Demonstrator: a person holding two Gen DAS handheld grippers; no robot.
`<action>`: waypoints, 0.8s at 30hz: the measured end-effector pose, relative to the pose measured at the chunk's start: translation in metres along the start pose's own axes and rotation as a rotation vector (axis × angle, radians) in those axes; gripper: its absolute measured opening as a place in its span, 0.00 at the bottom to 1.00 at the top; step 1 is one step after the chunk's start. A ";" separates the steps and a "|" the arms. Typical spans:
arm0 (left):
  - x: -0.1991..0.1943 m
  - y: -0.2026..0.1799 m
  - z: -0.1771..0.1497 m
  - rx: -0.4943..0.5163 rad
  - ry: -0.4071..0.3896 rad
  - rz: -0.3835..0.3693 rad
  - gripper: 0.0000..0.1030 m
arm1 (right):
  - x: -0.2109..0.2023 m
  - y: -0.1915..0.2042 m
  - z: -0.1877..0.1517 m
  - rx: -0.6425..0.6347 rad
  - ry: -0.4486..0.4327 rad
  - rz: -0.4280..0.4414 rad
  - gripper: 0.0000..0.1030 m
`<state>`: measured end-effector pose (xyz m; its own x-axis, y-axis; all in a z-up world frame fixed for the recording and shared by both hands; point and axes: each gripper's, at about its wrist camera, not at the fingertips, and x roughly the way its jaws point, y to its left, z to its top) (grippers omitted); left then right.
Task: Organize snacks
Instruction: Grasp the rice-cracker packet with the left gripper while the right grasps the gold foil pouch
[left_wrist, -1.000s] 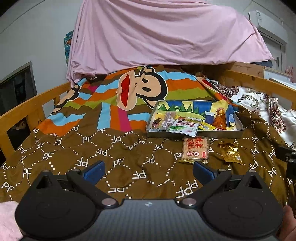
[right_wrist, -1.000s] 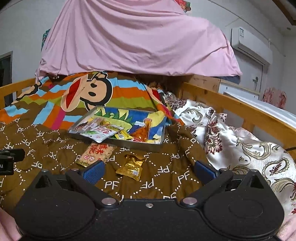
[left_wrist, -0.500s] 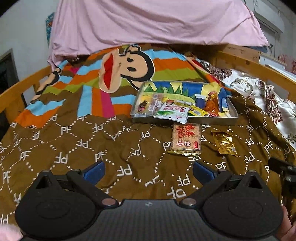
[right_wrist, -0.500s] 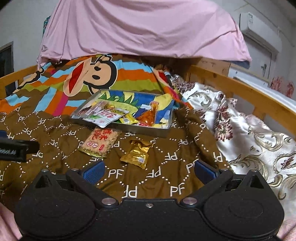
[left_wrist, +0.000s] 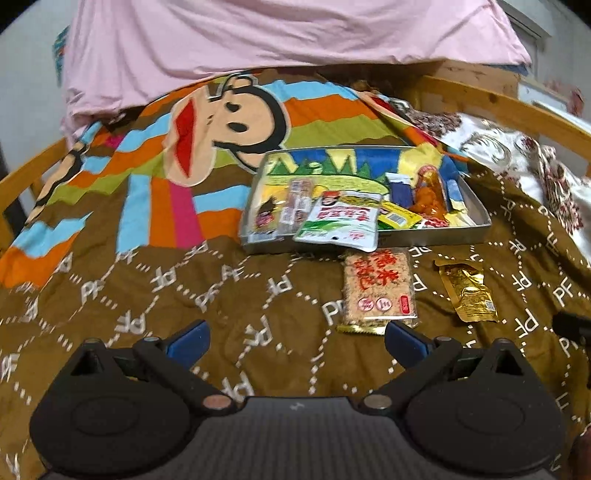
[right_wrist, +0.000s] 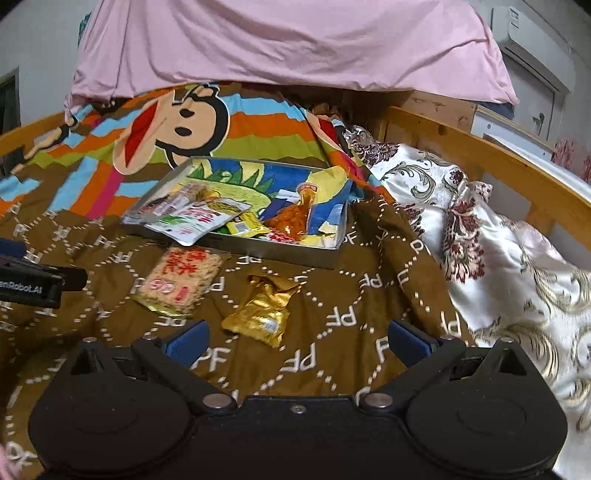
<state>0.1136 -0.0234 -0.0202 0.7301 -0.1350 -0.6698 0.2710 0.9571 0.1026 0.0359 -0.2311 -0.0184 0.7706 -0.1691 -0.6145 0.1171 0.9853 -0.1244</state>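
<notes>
- Metal tray (left_wrist: 436, 236) set flat on the brown blanket (left_wrist: 221, 295) of the bed, already loaded with several snack packets; likely serving as the collecting place for the snacks.
- White-and-green pouch (left_wrist: 341, 225) hanging over the tray's near rim, half in and half out; probably in need of a nudge inward.
- Two snacks outside the tray: rice cracker pack (left_wrist: 378, 290) just in front of the near rim, gold foil packet (left_wrist: 467, 290) beside it to the right, apart from each other.
- Both lying flat on soft, wrinkled bedding, so a low, scooping pinch looks called for; risk of catching blanket along with the wrapper.
- Left gripper (left_wrist: 295, 339) spread wide, empty, above the blanket; rice cracker pack just ahead of its right finger, off to the right of centre.
- Right gripper (right_wrist: 297, 339) also spread wide and holding nothing; gold foil packet (right_wrist: 260, 310) lying just ahead, left of its centre line, rice cracker pack (right_wrist: 179, 280) further left.
- Judged stage: approach for pickup, one loose snack in front of each gripper, neither touched.
</notes>
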 end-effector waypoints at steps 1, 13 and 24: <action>0.005 -0.002 0.002 0.015 -0.001 -0.009 1.00 | 0.007 0.000 0.001 -0.015 -0.001 -0.007 0.99; 0.066 -0.016 0.023 0.019 0.008 -0.082 0.99 | 0.068 0.018 0.005 -0.009 0.037 0.044 0.99; 0.102 -0.017 0.030 -0.033 0.011 -0.128 0.99 | 0.106 0.033 0.006 -0.022 0.057 0.078 0.99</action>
<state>0.2025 -0.0609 -0.0681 0.6844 -0.2535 -0.6836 0.3403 0.9403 -0.0081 0.1251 -0.2162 -0.0828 0.7397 -0.0933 -0.6664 0.0437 0.9949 -0.0907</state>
